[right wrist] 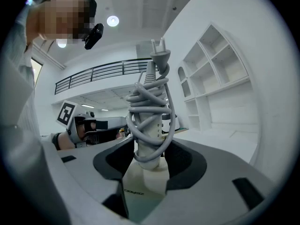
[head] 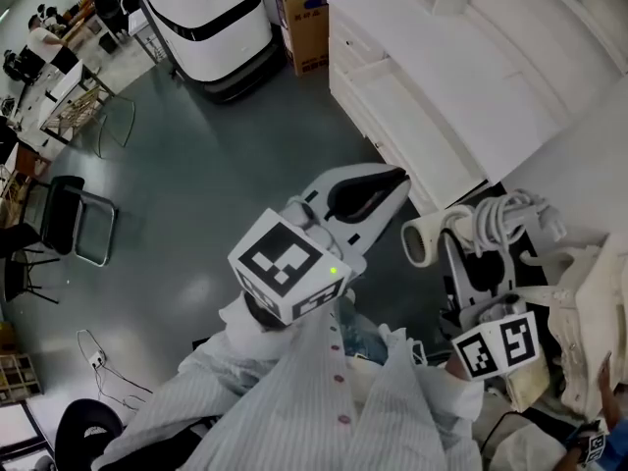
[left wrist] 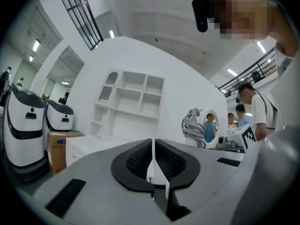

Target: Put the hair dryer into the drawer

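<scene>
The white hair dryer [head: 461,226], its grey cord wound round the handle, sits between the jaws of my right gripper [head: 479,255], which is shut on it. In the right gripper view the hair dryer [right wrist: 149,121] stands upright from the gripper [right wrist: 149,162], plug at the top. My left gripper [head: 392,183] hovers just left of the dryer's nozzle, shut with nothing in it; in its own view the gripper [left wrist: 153,165] shows its pads pressed together, and the hair dryer [left wrist: 194,128] is off to the right. The white drawer [head: 378,135] stands pulled out beyond both grippers.
The drawer belongs to a white cabinet [head: 510,77] with a shelf unit [left wrist: 133,100] on it. A cardboard box [head: 314,18] and white robots [head: 211,18] stand behind on the grey floor. A chair [head: 64,219] is far left; pale cloth [head: 589,312] lies at right. People [left wrist: 251,109] stand in the background.
</scene>
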A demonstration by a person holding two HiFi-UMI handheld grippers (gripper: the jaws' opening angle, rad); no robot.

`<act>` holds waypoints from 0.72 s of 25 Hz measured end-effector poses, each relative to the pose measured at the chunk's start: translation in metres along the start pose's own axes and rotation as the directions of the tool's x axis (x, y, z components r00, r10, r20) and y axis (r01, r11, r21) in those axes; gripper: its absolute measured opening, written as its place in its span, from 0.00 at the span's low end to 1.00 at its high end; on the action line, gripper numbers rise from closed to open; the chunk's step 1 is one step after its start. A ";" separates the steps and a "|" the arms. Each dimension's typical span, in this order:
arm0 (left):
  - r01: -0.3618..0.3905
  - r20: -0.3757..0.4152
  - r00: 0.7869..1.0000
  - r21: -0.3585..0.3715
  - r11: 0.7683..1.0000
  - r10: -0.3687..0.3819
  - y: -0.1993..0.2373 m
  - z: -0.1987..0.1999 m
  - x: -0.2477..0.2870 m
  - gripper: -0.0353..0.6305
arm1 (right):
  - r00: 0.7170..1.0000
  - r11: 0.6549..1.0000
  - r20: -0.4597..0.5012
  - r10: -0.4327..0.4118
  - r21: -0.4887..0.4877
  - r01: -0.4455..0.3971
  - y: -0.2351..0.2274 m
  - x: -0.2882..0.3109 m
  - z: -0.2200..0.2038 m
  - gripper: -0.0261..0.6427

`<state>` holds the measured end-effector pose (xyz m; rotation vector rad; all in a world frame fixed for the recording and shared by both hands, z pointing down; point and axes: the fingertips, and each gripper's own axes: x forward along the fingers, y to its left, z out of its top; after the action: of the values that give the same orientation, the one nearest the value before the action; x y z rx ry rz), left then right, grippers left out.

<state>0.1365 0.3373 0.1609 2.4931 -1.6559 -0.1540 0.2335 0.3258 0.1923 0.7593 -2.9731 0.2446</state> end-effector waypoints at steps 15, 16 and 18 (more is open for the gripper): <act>-0.084 0.001 0.996 -0.020 0.996 0.084 0.036 -0.005 0.003 0.09 | 0.998 0.999 -0.049 0.032 0.024 -0.031 -0.018 0.027 -0.012 0.34; -0.083 -0.001 0.997 -0.020 0.996 0.083 0.043 -0.006 0.005 0.09 | 0.998 0.999 -0.050 0.030 0.029 -0.029 -0.020 0.033 -0.012 0.34; -0.080 -0.003 0.997 -0.020 0.997 0.080 0.058 -0.003 0.008 0.09 | 0.999 0.999 -0.047 0.024 0.038 -0.022 -0.023 0.046 -0.012 0.34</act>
<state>0.0881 0.3077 0.1744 2.4068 -1.7414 -0.1572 0.2044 0.2861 0.2115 0.7128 -2.9420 0.3156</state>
